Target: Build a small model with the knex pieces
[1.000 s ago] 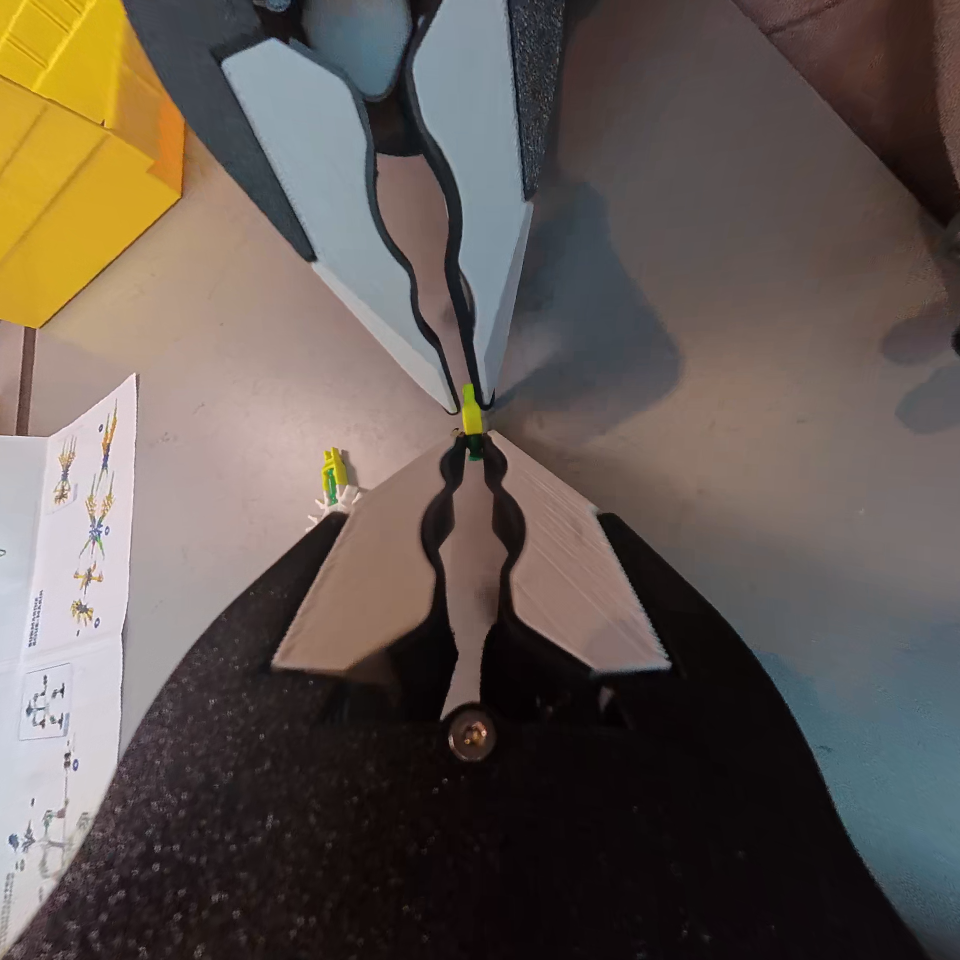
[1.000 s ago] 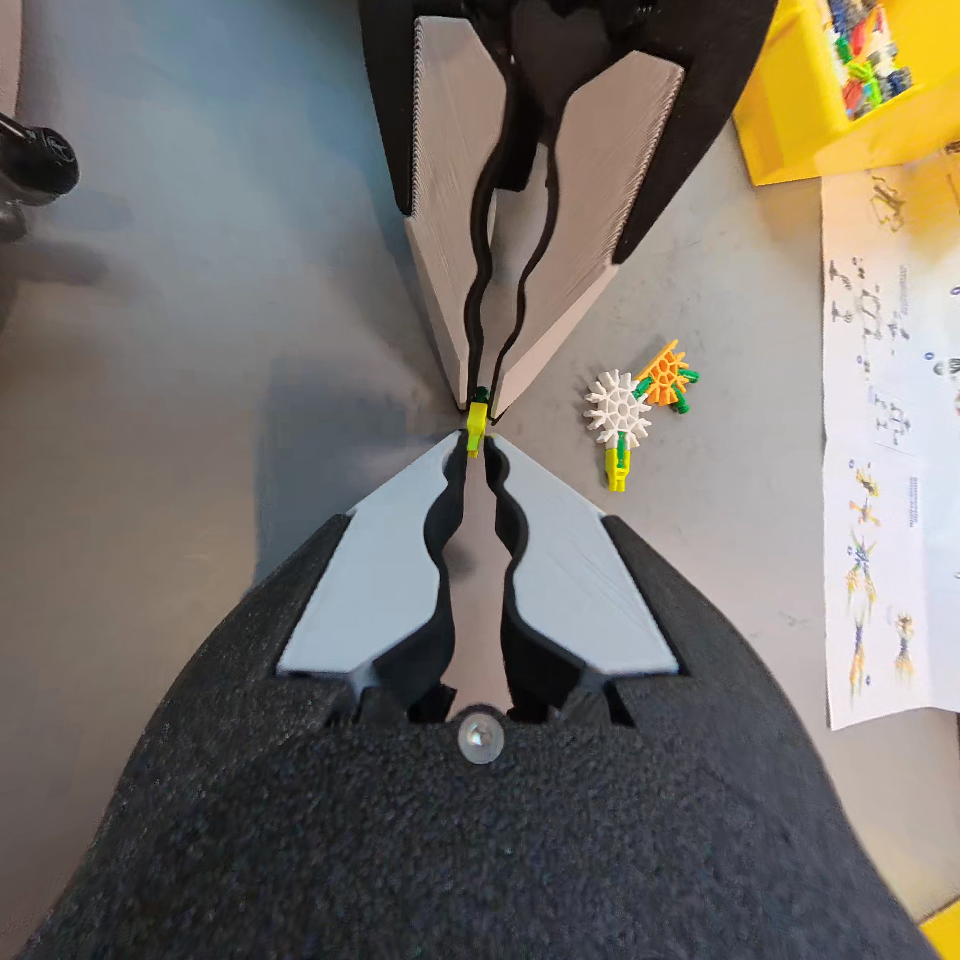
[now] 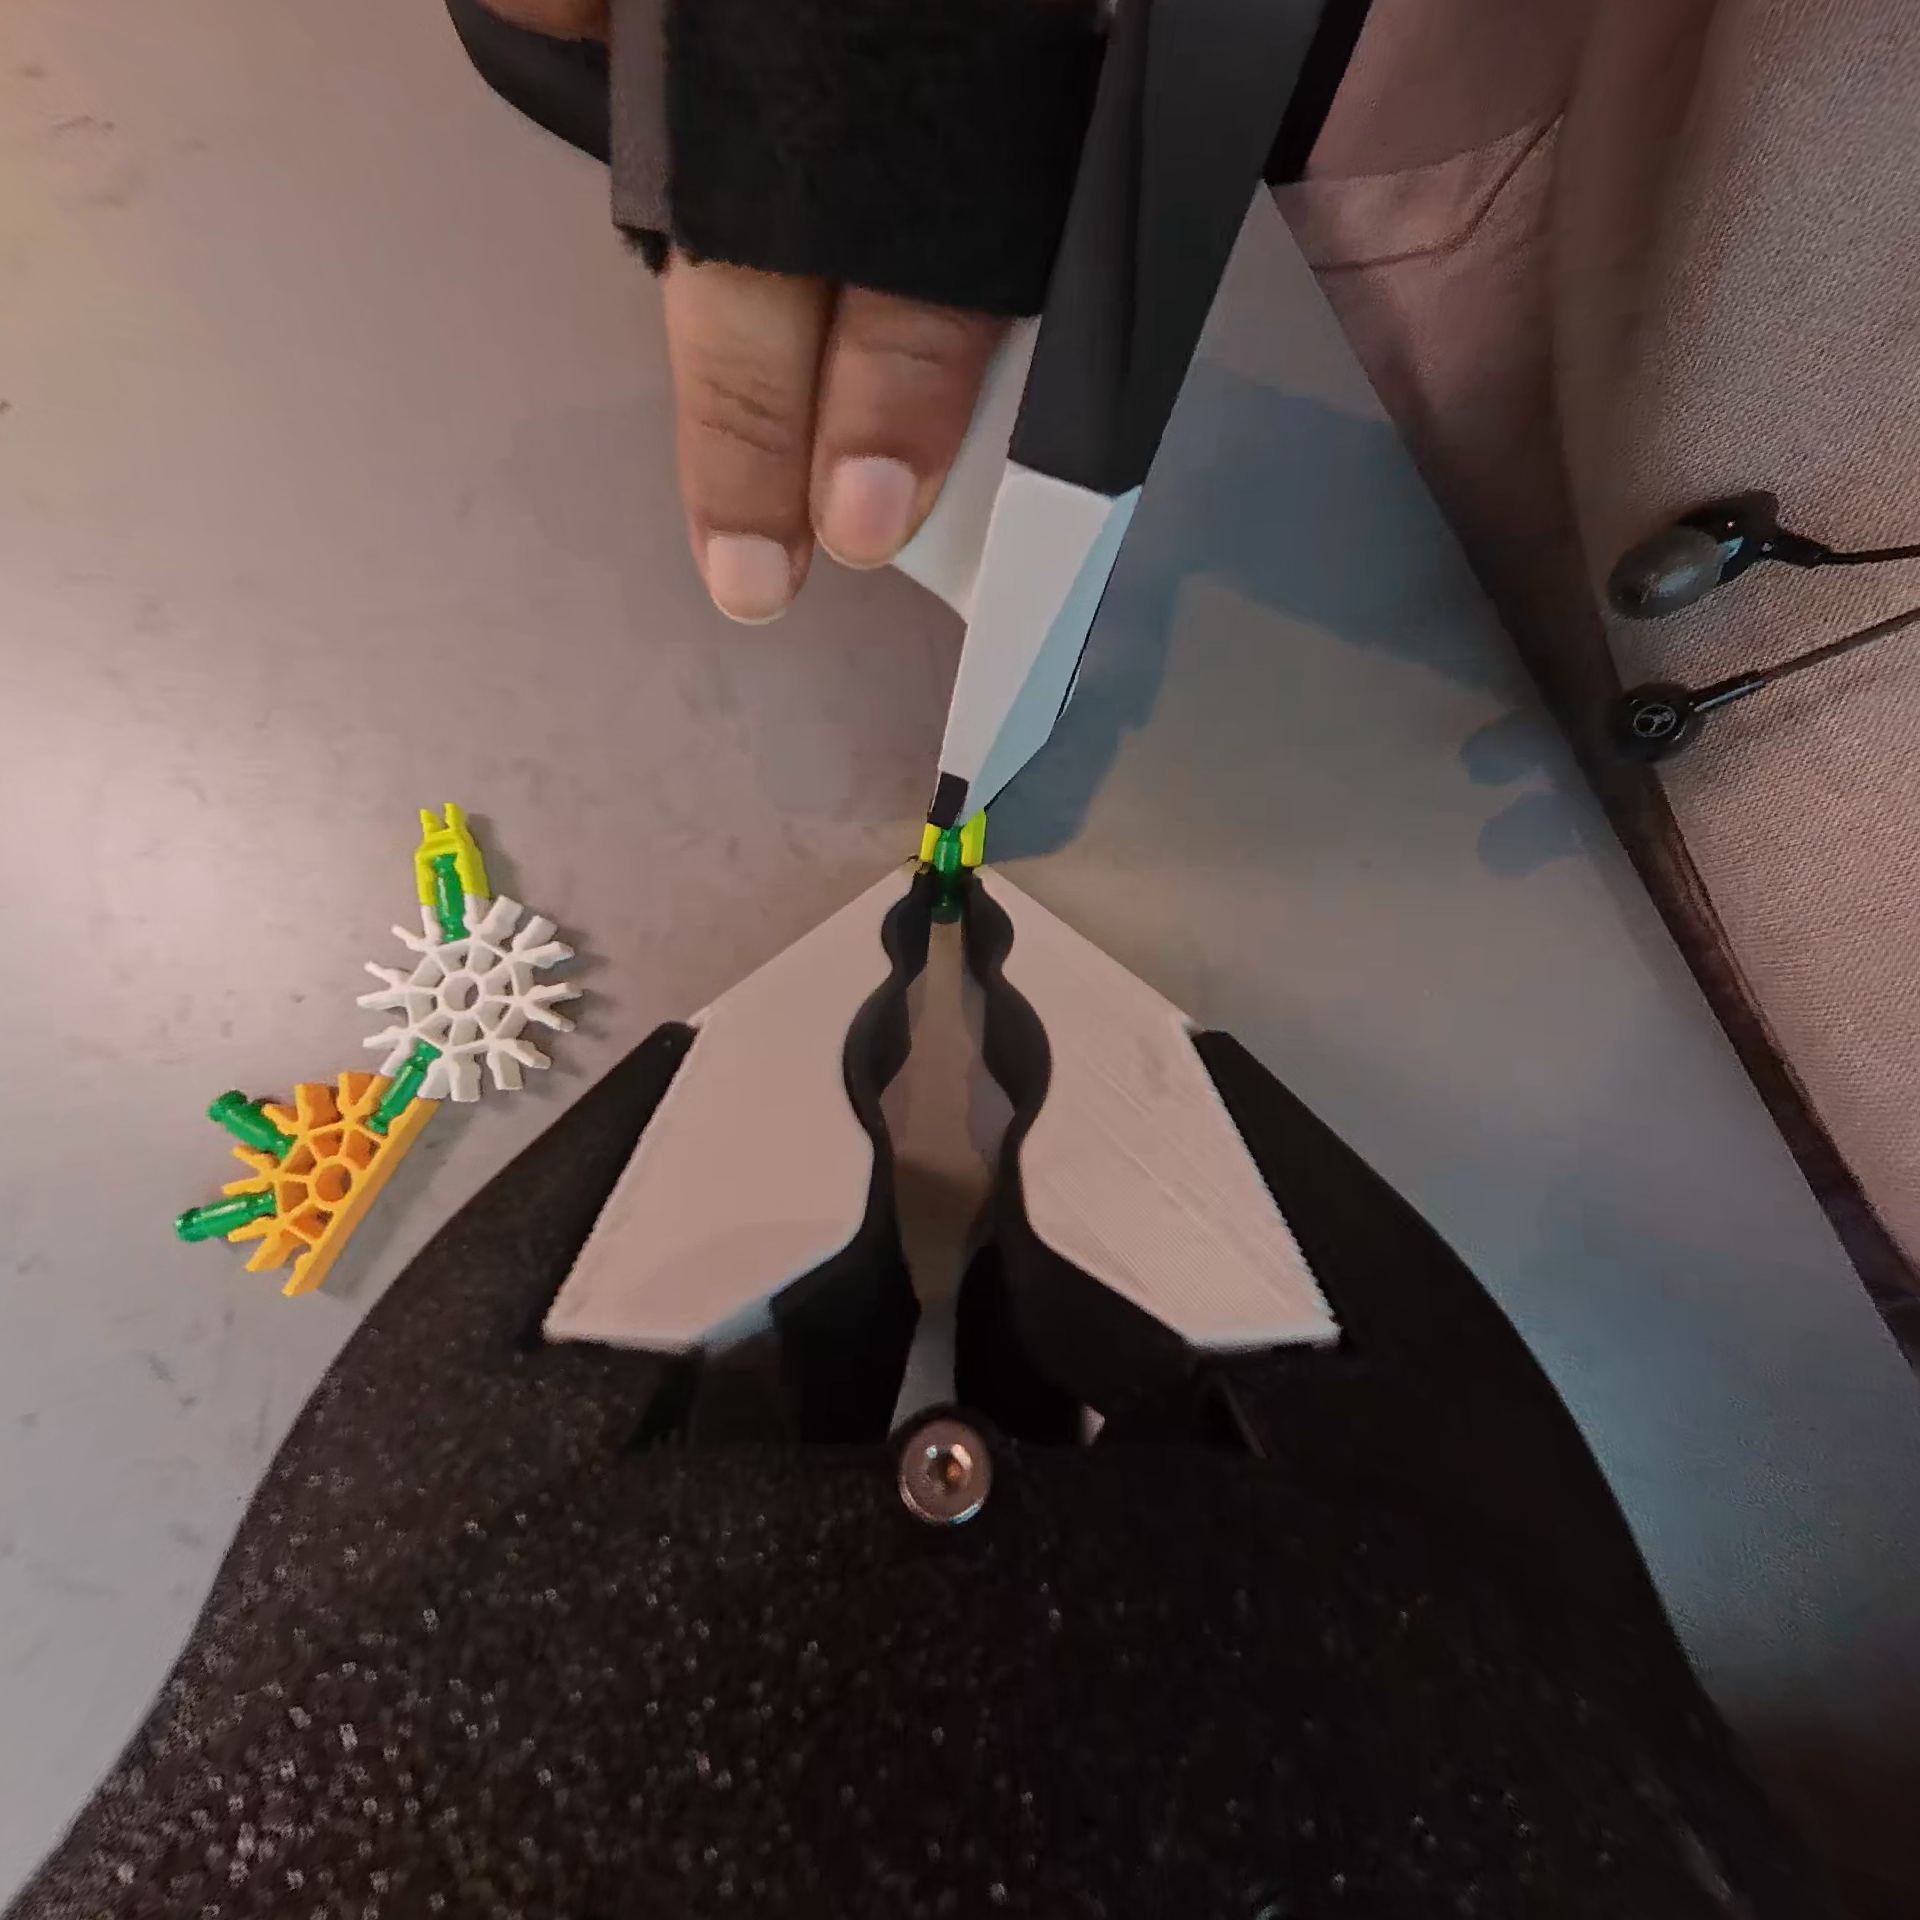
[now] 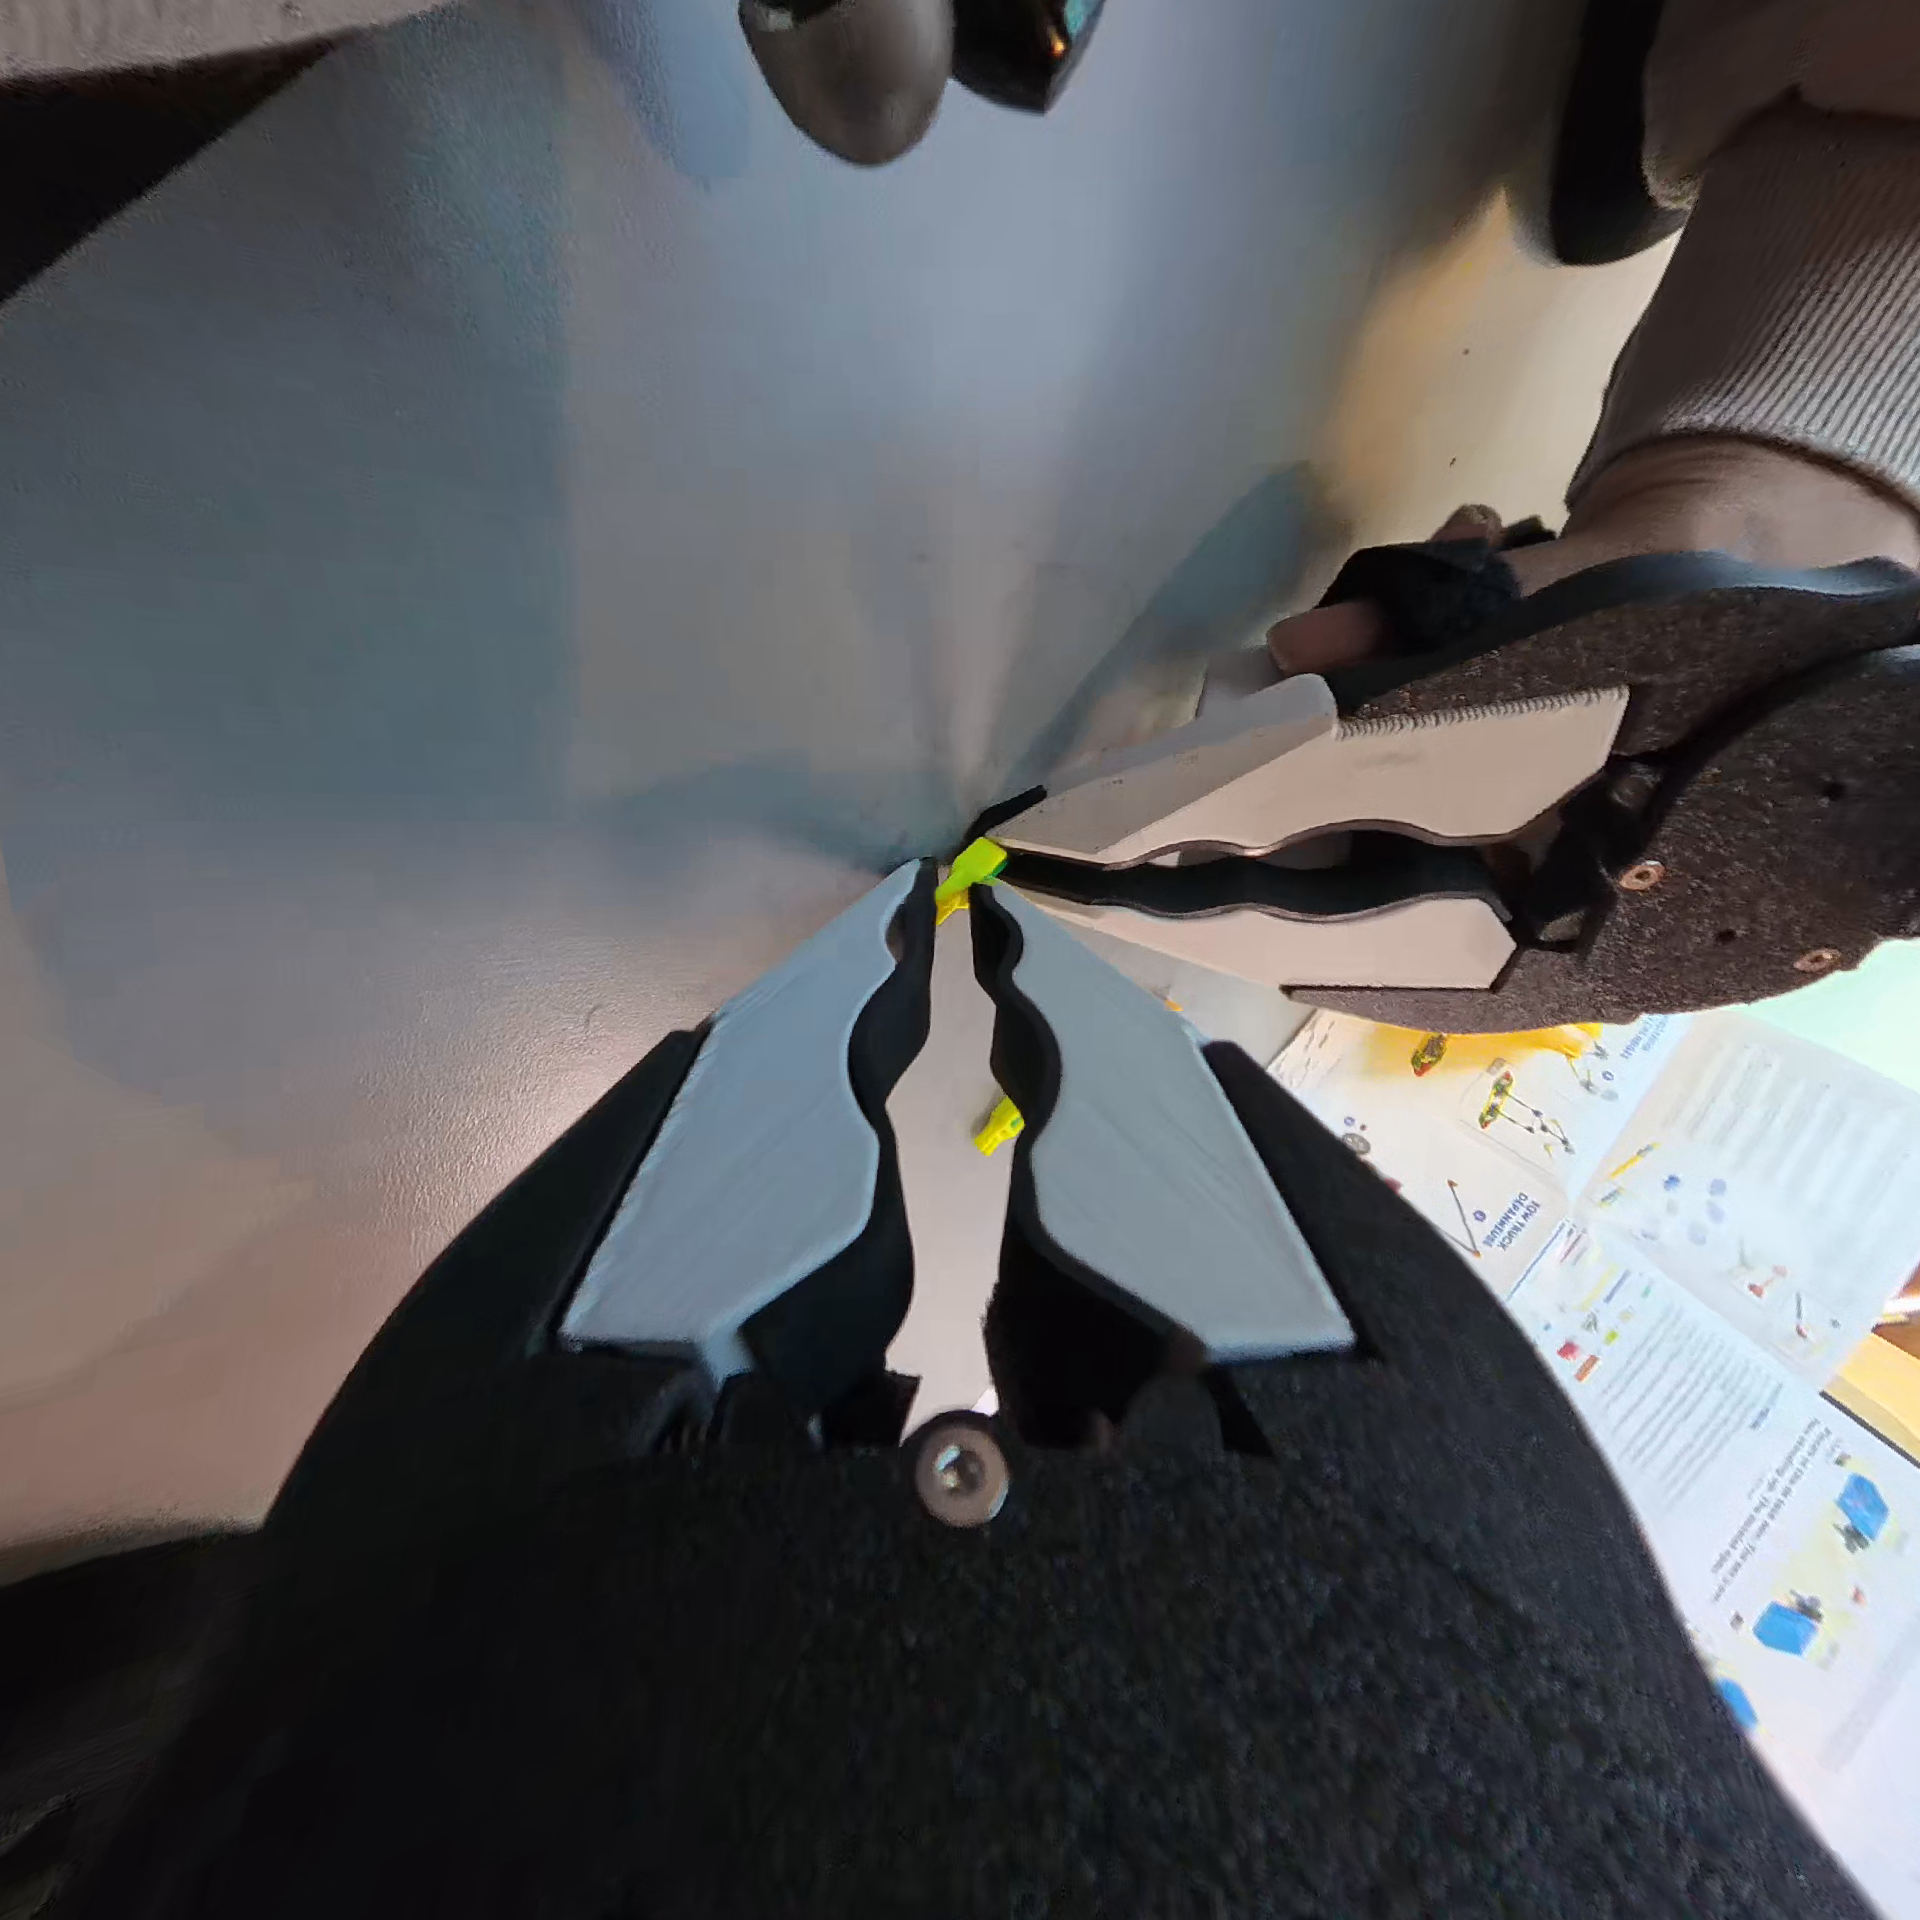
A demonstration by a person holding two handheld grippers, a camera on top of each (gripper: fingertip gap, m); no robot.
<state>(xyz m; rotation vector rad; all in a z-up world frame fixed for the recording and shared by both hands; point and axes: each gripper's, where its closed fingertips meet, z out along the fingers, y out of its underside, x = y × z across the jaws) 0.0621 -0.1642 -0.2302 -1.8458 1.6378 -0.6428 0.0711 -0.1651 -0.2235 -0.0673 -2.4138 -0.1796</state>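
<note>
My left gripper (image 3: 943, 885) is shut on a short green rod (image 3: 945, 878), held above the grey table (image 3: 312, 416). A yellow-green clip (image 3: 958, 836) sits on the rod's far end. My right gripper (image 3: 961, 805) comes down from above, edge-on, and is shut on that clip. In the right wrist view my right gripper (image 4: 948, 883) pinches the clip (image 4: 975, 864), and my left gripper (image 4: 1000, 847) comes in from the right, tips touching the same piece. A person's hand (image 3: 790, 416) holds the right gripper.
A small assembly lies on the table at left: a white snowflake connector (image 3: 468, 997), an orange half-round connector (image 3: 322, 1174), green rods and a yellow-green clip (image 3: 452, 852). An instruction sheet (image 4: 1662, 1299) lies at lower right. Earbuds (image 3: 1662, 717) hang on the person's clothing at right.
Both grippers still hold the joined rod and clip. They have turned relative to each other: the right gripper now shows edge-on. The views swung; the yellow bin has left both views.
</note>
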